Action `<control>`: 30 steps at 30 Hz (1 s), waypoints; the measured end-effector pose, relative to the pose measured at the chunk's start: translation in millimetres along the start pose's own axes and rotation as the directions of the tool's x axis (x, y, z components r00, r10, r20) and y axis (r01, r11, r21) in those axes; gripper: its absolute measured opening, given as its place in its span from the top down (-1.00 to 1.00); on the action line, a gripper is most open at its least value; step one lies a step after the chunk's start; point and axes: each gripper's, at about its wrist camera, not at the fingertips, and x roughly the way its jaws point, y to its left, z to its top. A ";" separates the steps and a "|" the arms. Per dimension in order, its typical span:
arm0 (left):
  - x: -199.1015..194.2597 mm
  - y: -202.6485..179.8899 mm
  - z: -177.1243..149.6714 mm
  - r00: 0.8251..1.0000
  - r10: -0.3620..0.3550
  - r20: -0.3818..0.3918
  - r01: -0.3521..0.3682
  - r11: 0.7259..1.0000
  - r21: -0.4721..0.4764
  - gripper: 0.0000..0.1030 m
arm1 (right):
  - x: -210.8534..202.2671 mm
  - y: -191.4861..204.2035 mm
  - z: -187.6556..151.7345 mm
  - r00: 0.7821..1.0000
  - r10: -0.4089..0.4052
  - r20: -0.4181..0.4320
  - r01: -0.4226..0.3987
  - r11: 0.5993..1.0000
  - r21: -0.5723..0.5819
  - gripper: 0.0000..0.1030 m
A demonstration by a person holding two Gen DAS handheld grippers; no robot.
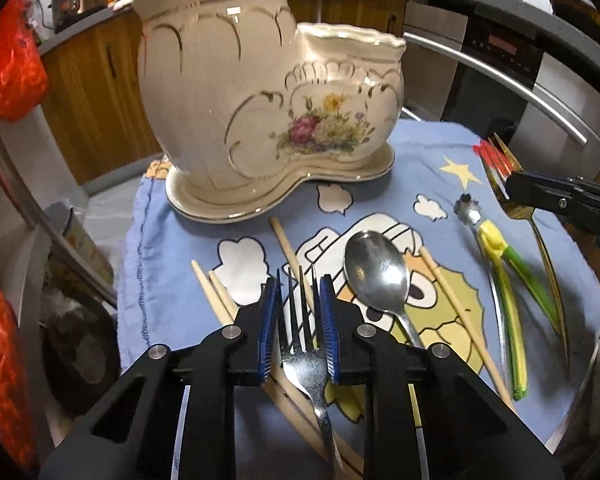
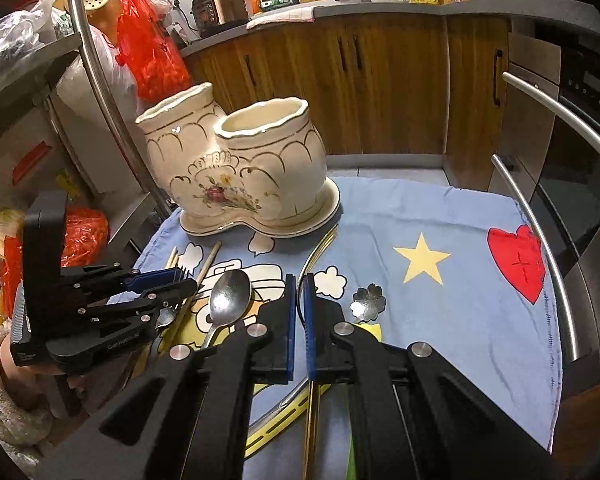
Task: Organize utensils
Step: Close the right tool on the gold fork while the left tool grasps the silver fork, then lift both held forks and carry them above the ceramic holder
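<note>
Left wrist view first. Left claw point(image 1: 303, 292) spread around the silver stainless-steel fork point(image 1: 305, 344), blue pads either side of the tines and neck, a gap visible on both sides, so not yet pinching. Fork flat on the blue cartoon-print cloth point(image 1: 172, 272) over the tabletop, lying across pale wooden chopsticks point(image 1: 290, 256). Just to the right, a polished silver spoon point(image 1: 374, 272), bowl up. Further right, a yellow-and-green tool with a flower-shaped metal head point(image 1: 496, 248) and a gold-coloured fork point(image 1: 540, 240), with the right claw's black body over its neck. Behind, well apart from the cutlery, the cream ceramic two-pot utensil holder with gilt trim and painted flowers point(image 1: 260, 112).

Handling, as a judgement: steel fork stiff, light, slick. Best pinched across the flat neck just below the tines, where the pads sit now. Likely to pivot if gripped off-centre. Chopsticks underneath could roll or come along.

Right wrist view now. Right claw point(image 2: 298, 312) nearly pressed together, the thin gold fork point(image 2: 314, 254) running up through the narrow slot between the pads. Contact looks likely, though too close to call. Gold handle thin and smooth, prone to slipping or swinging, so a firm squeeze probably needed.

Left claw point(image 2: 176, 280) at the left edge, fork tines poking between its pads. Holder point(image 2: 244, 168) upright beyond, both mouths open and empty from this angle. Glazed ceramic, heavy and chippable, so metal wants lowering in gently, not dropped.
</note>
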 end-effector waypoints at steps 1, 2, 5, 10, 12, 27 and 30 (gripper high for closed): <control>-3.5 0.0 0.6 1.000 -0.001 0.011 0.001 1.000 -0.004 0.57 | -2.3 0.3 0.4 1.000 0.001 0.006 -0.001 1.000 -0.001 0.93; -6.5 0.4 0.8 1.000 -0.002 0.017 0.002 1.000 -0.006 0.57 | -3.9 0.2 0.9 1.000 0.000 0.010 0.000 1.000 -0.001 0.93; -21.1 -1.7 2.8 0.998 -0.006 0.055 0.006 1.000 -0.005 0.57 | -12.4 1.5 2.7 0.999 0.003 0.032 -0.003 1.000 -0.003 0.93; -51.4 -10.2 7.6 0.992 -0.002 0.129 -0.001 1.000 0.017 0.57 | -26.8 5.8 7.6 0.998 0.008 0.069 -0.007 1.000 -0.014 0.93; -64.0 -13.3 9.7 0.988 -0.007 0.157 0.004 1.000 0.023 0.57 | -33.4 7.9 10.2 0.996 0.012 0.085 -0.011 1.000 -0.018 0.93; -129.6 -25.7 20.1 0.954 -0.022 0.300 0.008 0.999 0.050 0.58 | -69.4 27.3 30.1 0.982 0.028 0.187 -0.015 0.997 -0.071 0.95; -136.0 -24.3 21.7 0.948 -0.029 0.317 0.015 0.999 0.047 0.60 | -71.0 28.5 32.0 0.981 0.030 0.193 -0.016 0.997 -0.073 0.95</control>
